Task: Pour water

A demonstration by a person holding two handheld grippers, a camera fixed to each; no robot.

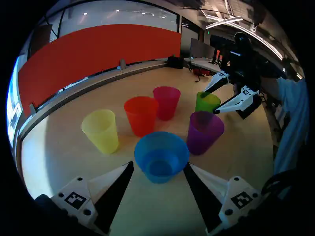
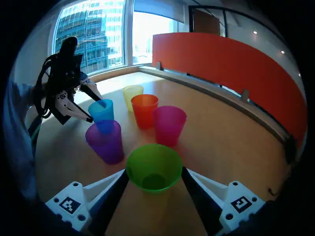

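Left gripper [image 1: 158, 165]: your white fingers with black inner faces stand wide apart, flanking the blue cup [image 1: 161, 157] at 6 o'clock in the left gripper view. The tips sit right at its rim; whether they press, cannot tell. Right gripper [image 2: 154, 170]: same spread, bracketing the green cup [image 2: 153, 167] at 6 o'clock in the right gripper view; contact is also unclear. Square black-and-white tags [image 1: 75, 200] sit on the finger bases.

Cups: six tapered tumblers in smooth translucent plastic, all upright and clustered on a pale wood-grain table [image 1: 59, 165]. Around the blue one: yellow cup [image 1: 100, 129] at 10 o'clock, orange cup [image 1: 141, 114] at 11, magenta cup [image 1: 166, 102] at 12, purple cup [image 1: 204, 131] just beside it at 2. Water in any of them: cannot tell.

The left gripper view gives you the right gripper far off at 2 o'clock, with a pale sleeve [image 1: 295, 118] behind it. The right gripper view gives you tall windows [image 2: 90, 35] at 11 o'clock and the left gripper at 9.

Edges: a raised rail [image 1: 78, 91] and a matte orange panel [image 1: 98, 51] close the table's far side. Bare table lies at 9 o'clock of the yellow cup, and at 3 o'clock of the magenta cup in the right gripper view.
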